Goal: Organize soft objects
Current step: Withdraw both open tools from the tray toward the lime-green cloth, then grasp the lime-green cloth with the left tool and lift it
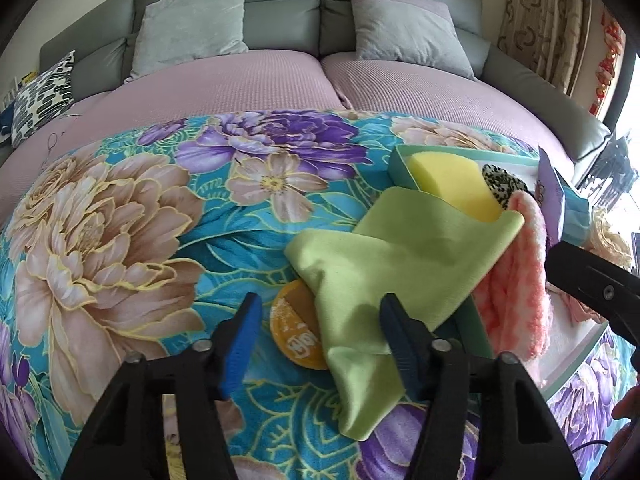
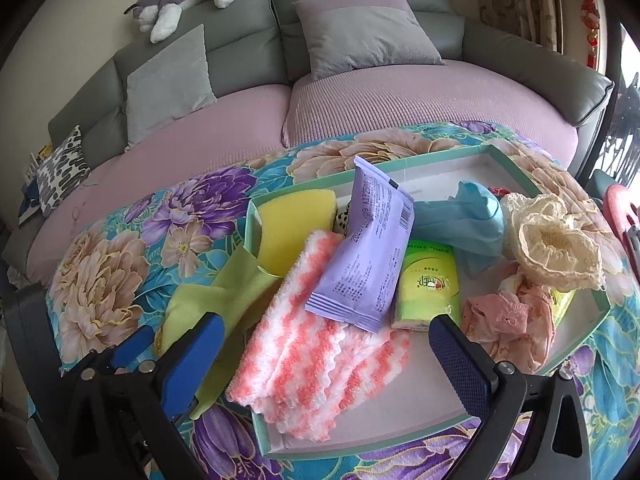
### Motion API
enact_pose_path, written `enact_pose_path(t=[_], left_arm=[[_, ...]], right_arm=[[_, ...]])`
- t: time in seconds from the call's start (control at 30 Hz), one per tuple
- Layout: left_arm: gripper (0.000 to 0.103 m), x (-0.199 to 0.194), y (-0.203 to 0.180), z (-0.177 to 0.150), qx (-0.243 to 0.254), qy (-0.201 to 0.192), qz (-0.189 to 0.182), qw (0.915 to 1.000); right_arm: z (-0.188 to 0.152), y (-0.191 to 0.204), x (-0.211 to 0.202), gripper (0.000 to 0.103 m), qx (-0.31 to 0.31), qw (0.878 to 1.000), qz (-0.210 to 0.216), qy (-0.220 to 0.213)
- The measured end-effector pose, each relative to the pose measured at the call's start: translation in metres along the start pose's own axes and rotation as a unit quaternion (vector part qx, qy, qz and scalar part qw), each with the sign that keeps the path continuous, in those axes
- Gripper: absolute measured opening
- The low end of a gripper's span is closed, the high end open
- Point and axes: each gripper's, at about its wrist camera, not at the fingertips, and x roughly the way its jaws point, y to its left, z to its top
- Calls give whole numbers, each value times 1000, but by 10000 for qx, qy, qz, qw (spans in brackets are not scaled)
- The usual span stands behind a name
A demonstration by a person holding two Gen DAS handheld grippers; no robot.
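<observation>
One shallow green-rimmed tray (image 2: 420, 158) sits on the floral blanket (image 1: 120, 220) near its right edge, holding most of the soft things. Counted in it: one yellow sponge (image 2: 294, 222) in the far-left corner, one pink-and-white striped towel (image 2: 320, 360) along the near-left part, one purple packet (image 2: 366, 256) leaning on that towel, one green tissue pack (image 2: 430, 288) just right of the packet, one blue cloth (image 2: 466, 220), one cream crocheted piece (image 2: 556, 244) by the right rim, one crumpled pink cloth (image 2: 508, 320) under it, and one leopard-print item (image 1: 502, 184) beside the sponge, only partly seen.

One light green cloth (image 1: 400, 264) hangs over the tray's left rim. Its long axis runs diagonally, from the sponge corner out and down onto the blanket toward the near edge, where its free end points. It partly covers one orange round lid (image 1: 294, 328) lying flat on the blanket.

The left gripper (image 1: 316, 334) has its jaws about half spread, straddling the lid and the cloth's lower part; the right finger touches the cloth, but no firm pinch shows. The right gripper (image 2: 326, 360) hovers over the striped towel with jaws spread wide, holding nothing.
</observation>
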Motion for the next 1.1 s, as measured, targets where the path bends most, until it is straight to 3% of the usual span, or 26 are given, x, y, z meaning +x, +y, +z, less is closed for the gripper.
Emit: enact_pose_path(t=[0.07,0.2,0.5,1.1], left_arm=[[50,2,-5,-1,72,55,-35,10000],[40,2,-11,-3,314,39,250,9992],[13,-5,0,0,146,-106,204,9996],[4,-42,11,13,-255,-563,-625,9961]], right_arm=[[0,0,1,103,-8,10000,7,23],[-1,0,3,103,-10,10000,14,72],[-1,-3,6,103,30,9999,-15,143],[1,-1,-5,103,9,9999,21,-99]])
